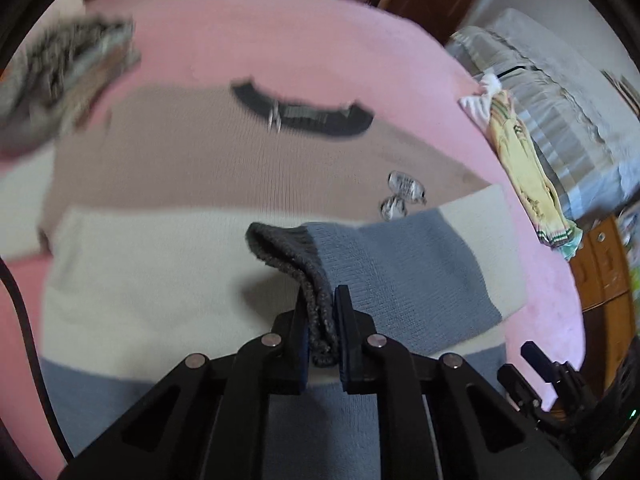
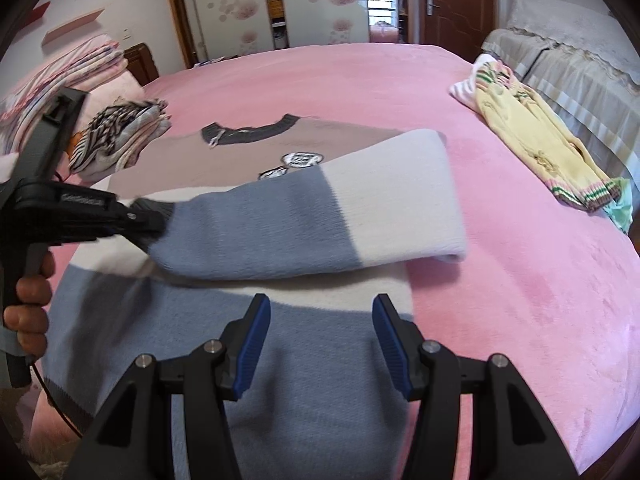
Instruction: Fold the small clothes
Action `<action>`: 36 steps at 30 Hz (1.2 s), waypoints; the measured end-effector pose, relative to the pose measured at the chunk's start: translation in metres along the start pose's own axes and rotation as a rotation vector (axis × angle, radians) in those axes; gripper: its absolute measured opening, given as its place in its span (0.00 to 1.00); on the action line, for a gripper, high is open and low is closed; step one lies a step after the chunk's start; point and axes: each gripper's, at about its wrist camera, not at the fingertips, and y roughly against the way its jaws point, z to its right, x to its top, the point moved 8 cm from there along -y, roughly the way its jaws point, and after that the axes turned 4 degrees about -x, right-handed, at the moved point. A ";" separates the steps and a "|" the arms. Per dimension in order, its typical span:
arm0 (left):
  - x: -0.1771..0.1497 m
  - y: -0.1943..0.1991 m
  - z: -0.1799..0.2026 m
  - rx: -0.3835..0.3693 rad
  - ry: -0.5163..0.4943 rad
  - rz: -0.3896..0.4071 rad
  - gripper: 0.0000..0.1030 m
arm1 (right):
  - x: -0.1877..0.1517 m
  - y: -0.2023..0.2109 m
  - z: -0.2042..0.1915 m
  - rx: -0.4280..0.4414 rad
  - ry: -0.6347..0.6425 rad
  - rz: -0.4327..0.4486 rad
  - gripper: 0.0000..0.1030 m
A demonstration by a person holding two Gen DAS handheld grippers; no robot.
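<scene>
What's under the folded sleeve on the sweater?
The sleeve, its cuff pinched by the left gripper, lies across the sweater body: cream and blue bands show around it. What it covers is hidden.

No text can be read. The sweater [image 2: 280,148] carries 2 small patches [image 2: 301,159], too blurred to make out. The embossed marking on the left gripper [image 2: 150,222] is also illegible.
</scene>
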 end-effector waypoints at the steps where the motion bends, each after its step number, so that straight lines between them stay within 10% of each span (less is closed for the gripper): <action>1: 0.007 0.008 0.003 0.013 -0.029 0.034 0.08 | 0.002 0.001 0.004 -0.008 -0.007 0.005 0.52; 6: 0.041 0.047 0.006 0.108 -0.151 0.182 0.09 | 0.012 0.004 0.020 -0.036 -0.030 0.018 0.52; 24: 0.051 0.024 -0.091 0.166 -0.021 0.208 0.09 | 0.098 -0.055 0.081 -0.112 -0.038 -0.079 0.52; 36: 0.072 0.042 -0.086 0.114 0.038 0.292 0.09 | 0.035 -0.077 0.068 -0.067 -0.010 -0.199 0.52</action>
